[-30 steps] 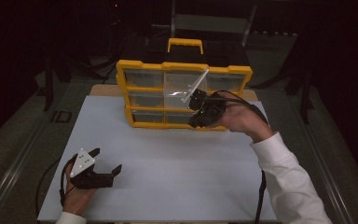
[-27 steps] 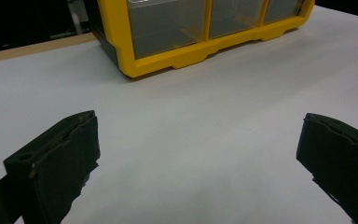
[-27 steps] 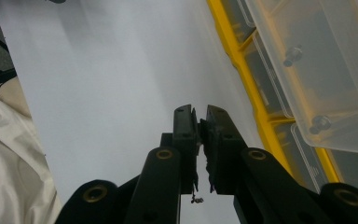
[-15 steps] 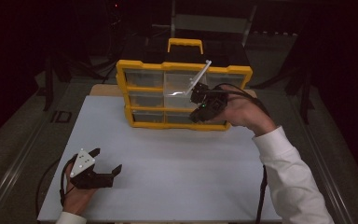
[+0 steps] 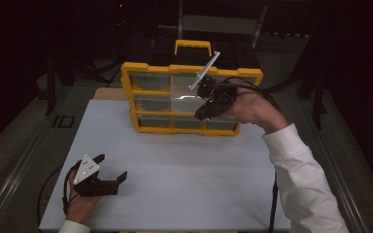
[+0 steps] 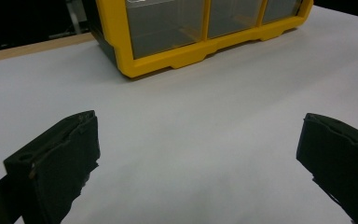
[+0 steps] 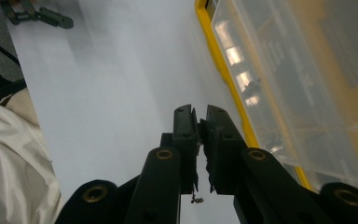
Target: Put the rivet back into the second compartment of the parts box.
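Observation:
A yellow organiser (image 5: 126, 87) with clear drawers stands upright at the back of the white table (image 5: 184, 184); a black and yellow handle tops it. My right gripper (image 5: 199, 115) hangs in front of its right-hand middle drawers, tips pointing down and to the left, its plate seen edge-on above. In the right gripper view its jaws (image 7: 199, 116) stand together with nothing seen between them, the organiser's clear front (image 7: 284, 93) close beside them. My left gripper (image 5: 110, 167) rests low at the near left, jaws wide apart (image 6: 200, 140) over bare table, facing the organiser's bottom corner (image 6: 135, 70).
A wooden board edge (image 5: 109, 94) shows behind the table's left rear. Dark floor and stands surround the table. A cable (image 5: 272, 204) trails down beside the right sleeve. Bare white surface lies between the two hands.
My right gripper has risen a little along the organiser's front, jaws still together. The left gripper has stayed where it was.

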Available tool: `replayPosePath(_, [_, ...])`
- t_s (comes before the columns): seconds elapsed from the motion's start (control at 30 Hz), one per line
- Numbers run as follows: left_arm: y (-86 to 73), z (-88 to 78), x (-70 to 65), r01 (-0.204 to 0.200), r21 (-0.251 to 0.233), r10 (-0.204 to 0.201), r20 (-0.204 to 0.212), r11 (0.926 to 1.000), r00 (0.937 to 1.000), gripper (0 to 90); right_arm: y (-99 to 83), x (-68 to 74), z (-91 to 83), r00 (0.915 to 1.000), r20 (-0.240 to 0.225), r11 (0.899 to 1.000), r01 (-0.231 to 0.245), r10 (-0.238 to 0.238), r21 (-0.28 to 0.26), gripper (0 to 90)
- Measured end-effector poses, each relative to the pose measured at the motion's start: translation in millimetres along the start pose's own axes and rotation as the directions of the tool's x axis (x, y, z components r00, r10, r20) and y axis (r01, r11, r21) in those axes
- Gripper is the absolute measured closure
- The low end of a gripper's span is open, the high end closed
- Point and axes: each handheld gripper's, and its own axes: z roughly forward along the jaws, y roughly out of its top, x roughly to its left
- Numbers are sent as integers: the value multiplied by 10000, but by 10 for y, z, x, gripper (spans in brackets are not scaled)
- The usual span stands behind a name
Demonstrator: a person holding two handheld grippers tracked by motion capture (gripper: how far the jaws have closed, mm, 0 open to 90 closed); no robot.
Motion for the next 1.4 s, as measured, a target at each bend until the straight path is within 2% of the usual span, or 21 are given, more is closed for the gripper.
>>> replayPosePath(0.67, [-1,0,2,4,6,-4,6,10000,10000,2,175,-90,-191,10000,50,9992,-65,67,-405,832])
replayPosePath(1.13, [-1,-2,3,18,11,-18,0,10000,10000,2,253,-241,-335,9977,252,9953,-604,625,-756,832])
replayPosePath(1.4, [0,-3,5,8,8,-8,-3,10000,10000,2,281,-341,-366,9932,411,9901,-1049,1091,-927,832])
